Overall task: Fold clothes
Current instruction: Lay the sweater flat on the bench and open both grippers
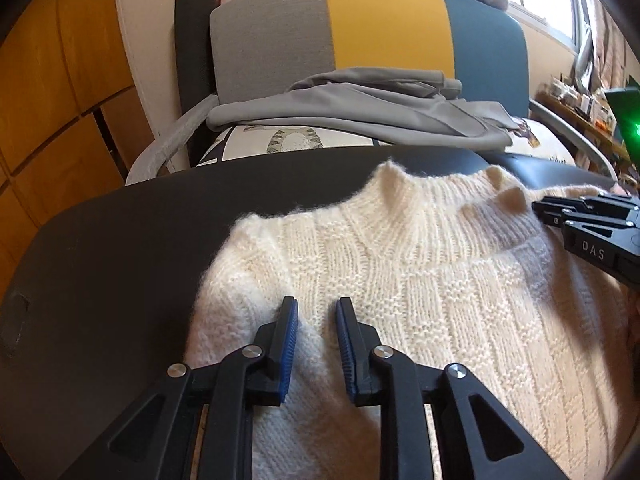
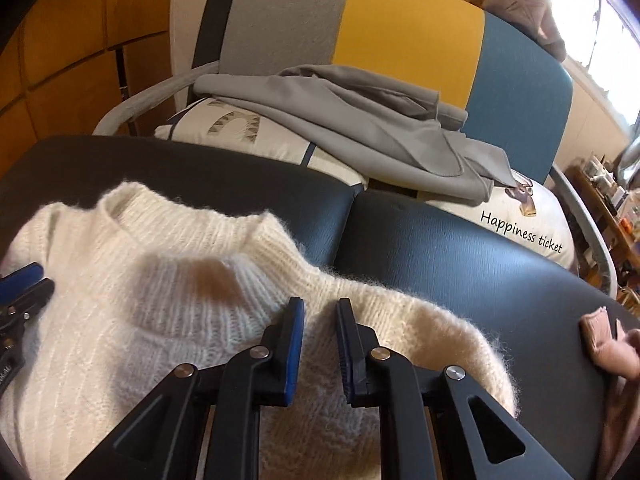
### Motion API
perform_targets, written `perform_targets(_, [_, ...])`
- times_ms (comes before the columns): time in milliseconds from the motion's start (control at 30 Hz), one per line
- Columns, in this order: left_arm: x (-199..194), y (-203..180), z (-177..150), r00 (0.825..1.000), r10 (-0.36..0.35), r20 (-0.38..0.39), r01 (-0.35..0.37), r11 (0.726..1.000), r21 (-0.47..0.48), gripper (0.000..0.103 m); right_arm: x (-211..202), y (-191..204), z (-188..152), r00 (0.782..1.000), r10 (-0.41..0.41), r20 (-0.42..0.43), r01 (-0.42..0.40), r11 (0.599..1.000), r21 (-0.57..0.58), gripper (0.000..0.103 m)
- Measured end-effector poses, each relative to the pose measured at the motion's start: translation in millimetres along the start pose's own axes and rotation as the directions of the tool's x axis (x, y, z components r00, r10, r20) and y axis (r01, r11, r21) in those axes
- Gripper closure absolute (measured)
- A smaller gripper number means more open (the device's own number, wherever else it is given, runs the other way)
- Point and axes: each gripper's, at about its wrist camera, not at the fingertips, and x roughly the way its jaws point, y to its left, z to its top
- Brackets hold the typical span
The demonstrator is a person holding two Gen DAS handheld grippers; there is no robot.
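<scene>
A cream knitted sweater (image 1: 420,280) lies flat on a dark padded table (image 1: 120,240), its ribbed collar (image 2: 192,248) toward the far edge. My left gripper (image 1: 317,308) is open over the sweater's left shoulder, with knit showing between its blue pads. My right gripper (image 2: 320,308) is open over the right shoulder, just right of the collar. In the left wrist view the right gripper (image 1: 538,206) comes in from the right edge, beside the collar. Part of the left gripper (image 2: 34,276) shows at the left edge of the right wrist view.
Behind the table stands a chair (image 1: 360,28) with a grey, yellow and blue back. A grey garment (image 2: 360,128) lies on its printed cushion (image 2: 520,220). A pink cloth (image 2: 608,344) sits at the table's right edge (image 2: 480,272). Wooden panelling (image 1: 52,92) fills the left.
</scene>
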Motion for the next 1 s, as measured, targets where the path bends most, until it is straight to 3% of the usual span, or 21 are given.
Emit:
perform_targets(133, [4, -6, 5, 0.999, 0.040, 0.001, -0.040, 0.998, 0.040, 0.082, 6, -3, 8, 1.000, 0.027, -0.005, -0.026, 1.000, 0.015, 0.086])
perform_targets(233, [4, -8, 6, 0.999, 0.048, 0.002, -0.048, 0.998, 0.050, 0.082, -11, -17, 9, 0.994, 0.110, -0.011, -0.109, 0.991, 0.081, 0.080])
perform_targets(333, [0, -7, 7, 0.999, 0.034, -0.010, -0.034, 0.998, 0.058, 0.082, -68, -46, -7, 0.981, 0.176, 0.086, -0.191, 0.957, 0.219, 0.069])
perform_targets(400, [-7, -8, 9, 0.999, 0.026, -0.038, -0.023, 0.997, 0.078, 0.082, -111, -62, -27, 0.968, 0.198, 0.151, -0.232, 0.940, 0.250, 0.059])
perform_targets(500, [-39, -11, 8, 1.000, 0.018, -0.018, -0.016, 0.998, 0.062, 0.082, -174, -84, -71, 0.969, 0.144, 0.202, -0.191, 0.953, 0.236, 0.056])
perform_targets(567, [-66, -18, -1, 1.000, -0.028, 0.003, 0.027, 0.999, 0.039, 0.082, -206, -95, -103, 0.974, 0.090, 0.209, -0.139, 0.962, 0.233, 0.056])
perform_targets(733, [-116, -55, -45, 0.990, -0.137, 0.018, 0.136, 0.989, 0.066, 0.082, -261, -101, -181, 0.981, 0.093, 0.172, -0.136, 0.955, 0.262, 0.056])
perform_targets(1000, [-102, -74, -65, 0.996, -0.084, 0.002, 0.083, 0.988, 0.130, 0.082, -295, -49, -267, 0.982, 0.187, -0.027, -0.180, 0.968, 0.173, 0.056])
